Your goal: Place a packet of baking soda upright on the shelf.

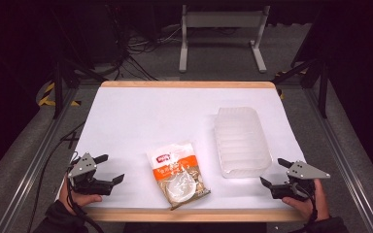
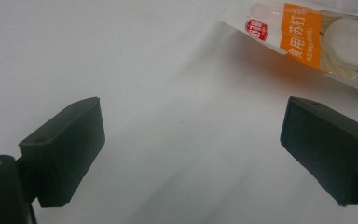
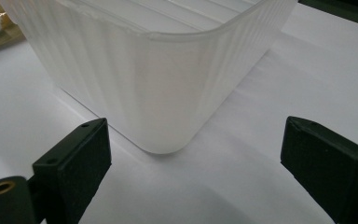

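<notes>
— Two things lie on the table (image 1: 126, 116): which sits nearer the grippers?

— About equal. The packet (image 1: 178, 174), orange and white with a clear window, lies flat near the front edge, around the middle, its long side slanting from upper left to lower right. The bin (image 1: 239, 141), a translucent ribbed plastic one, stands to its right, a bit farther back, apart from the packet.

— And the left gripper (image 1: 112, 169)?

— It sits at the front left corner, held in a hand (image 1: 80, 196), pointing toward the packet but well short of it. In the left gripper view the jaws stand wide apart with only bare white table between them; the packet's printed end (image 2: 303, 32) shows beyond the right-hand jaw.

— The right one?

— The right gripper (image 1: 273, 171) is at the front right, just beside the bin's near corner, held by the other hand (image 1: 311, 201). Its jaws are also spread wide, gripping nothing. In its own view the bin's rounded corner (image 3: 163, 88) rises close ahead, not touching either jaw.

— What's behind the table?

— Dark floor, loose cables and a grey stand (image 1: 221, 34).
</notes>
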